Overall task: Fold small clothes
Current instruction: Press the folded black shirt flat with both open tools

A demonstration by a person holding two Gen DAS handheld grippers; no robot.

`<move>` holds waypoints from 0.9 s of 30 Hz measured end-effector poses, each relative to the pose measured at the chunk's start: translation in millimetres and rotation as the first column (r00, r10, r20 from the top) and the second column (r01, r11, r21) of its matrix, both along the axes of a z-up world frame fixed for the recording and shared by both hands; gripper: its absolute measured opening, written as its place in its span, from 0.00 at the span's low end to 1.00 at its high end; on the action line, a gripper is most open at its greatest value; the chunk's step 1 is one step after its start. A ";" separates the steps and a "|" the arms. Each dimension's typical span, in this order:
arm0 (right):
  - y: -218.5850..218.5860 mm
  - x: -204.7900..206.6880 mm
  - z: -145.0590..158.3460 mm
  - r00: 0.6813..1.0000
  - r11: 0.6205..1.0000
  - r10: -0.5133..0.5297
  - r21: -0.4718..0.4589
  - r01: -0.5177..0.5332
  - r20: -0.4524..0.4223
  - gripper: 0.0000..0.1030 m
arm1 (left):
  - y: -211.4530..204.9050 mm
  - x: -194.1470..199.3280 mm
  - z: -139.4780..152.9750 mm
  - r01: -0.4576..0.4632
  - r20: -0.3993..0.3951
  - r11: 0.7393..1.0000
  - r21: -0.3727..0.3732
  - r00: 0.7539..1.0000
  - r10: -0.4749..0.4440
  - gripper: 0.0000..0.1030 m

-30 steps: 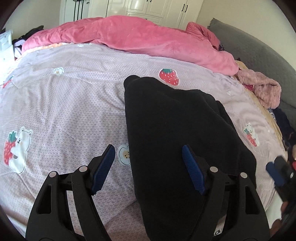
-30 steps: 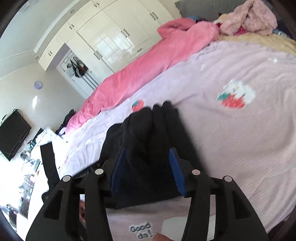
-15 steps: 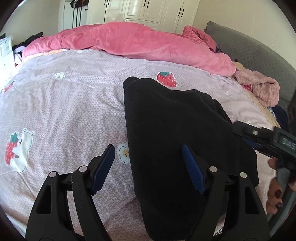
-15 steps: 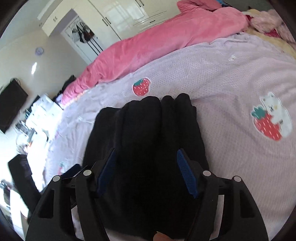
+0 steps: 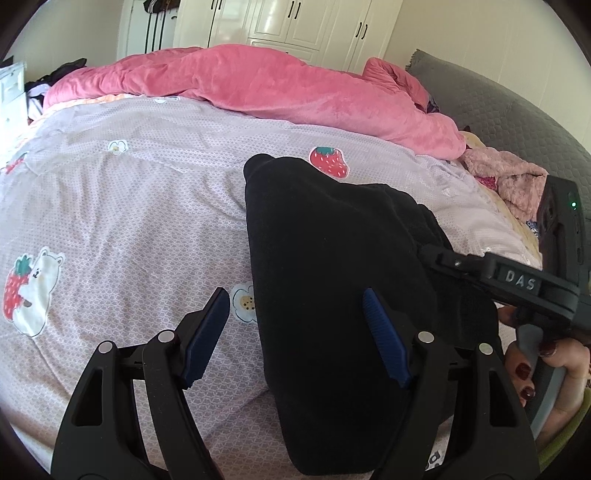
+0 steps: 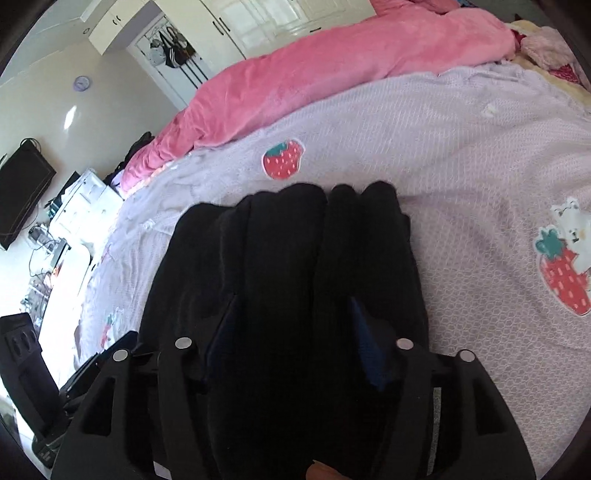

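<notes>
A lilac bed sheet (image 5: 122, 206) with strawberry and bear prints covers the bed. Along its far edge lies a long pink blanket (image 5: 280, 85). Behind the blanket stand white wardrobe doors (image 5: 295, 22). At the blanket's right end are a fluffy pale pink garment (image 5: 513, 177) and a grey headboard (image 5: 491, 110).

Readable in raised pale capitals: "DAS", on the black body of the right gripper (image 5: 519, 284). Partly cut-off dark lettering at the bottom edge, unreadable.
</notes>
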State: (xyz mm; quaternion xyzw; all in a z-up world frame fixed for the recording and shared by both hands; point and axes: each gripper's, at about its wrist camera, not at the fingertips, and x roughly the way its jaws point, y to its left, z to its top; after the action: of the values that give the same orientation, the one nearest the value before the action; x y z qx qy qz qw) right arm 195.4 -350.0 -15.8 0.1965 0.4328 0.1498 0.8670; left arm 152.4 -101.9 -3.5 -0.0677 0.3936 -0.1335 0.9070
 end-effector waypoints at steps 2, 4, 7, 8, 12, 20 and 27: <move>2.2 0.2 -1.5 1.000 1.000 0.014 0.005 -0.014 0.002 0.31 | -0.1 0.1 0.0 0.000 0.001 1.000 0.001 1.000 0.000 0.64; 4.7 -2.2 1.7 0.999 1.000 0.024 0.010 -0.024 0.027 0.21 | -0.3 0.3 0.5 -0.002 0.002 1.000 -0.001 1.000 0.002 0.64; 11.2 -9.9 16.0 0.994 0.998 0.041 -0.048 -0.036 0.099 0.18 | -0.3 -1.8 5.6 0.010 0.014 1.000 -0.012 1.000 -0.010 0.64; 12.1 -14.7 24.8 0.990 0.997 0.048 -0.058 -0.040 0.135 0.18 | -0.9 -3.3 8.8 0.022 0.019 0.999 -0.025 1.000 -0.022 0.64; 8.8 -30.6 51.3 0.968 0.993 0.062 -0.113 -0.036 0.242 0.18 | -11.8 -9.0 16.8 0.068 0.035 0.997 -0.028 0.997 -0.067 0.66; -5.1 -10.6 13.3 0.995 0.974 -0.001 -0.226 0.024 0.102 0.29 | -36.0 -11.1 3.6 0.109 0.000 0.994 0.015 0.994 -0.109 0.71; -17.1 -15.4 11.5 0.995 0.985 -0.047 -0.160 0.061 0.091 0.42 | -30.7 -13.0 2.5 0.105 -0.012 0.994 0.002 0.994 -0.105 0.72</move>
State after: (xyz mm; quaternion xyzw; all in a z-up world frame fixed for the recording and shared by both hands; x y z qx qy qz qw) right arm 180.0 -367.1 -4.4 0.1301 0.4001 0.0986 0.9018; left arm 139.4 -132.6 -1.0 -0.0464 0.4021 -0.1800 0.8965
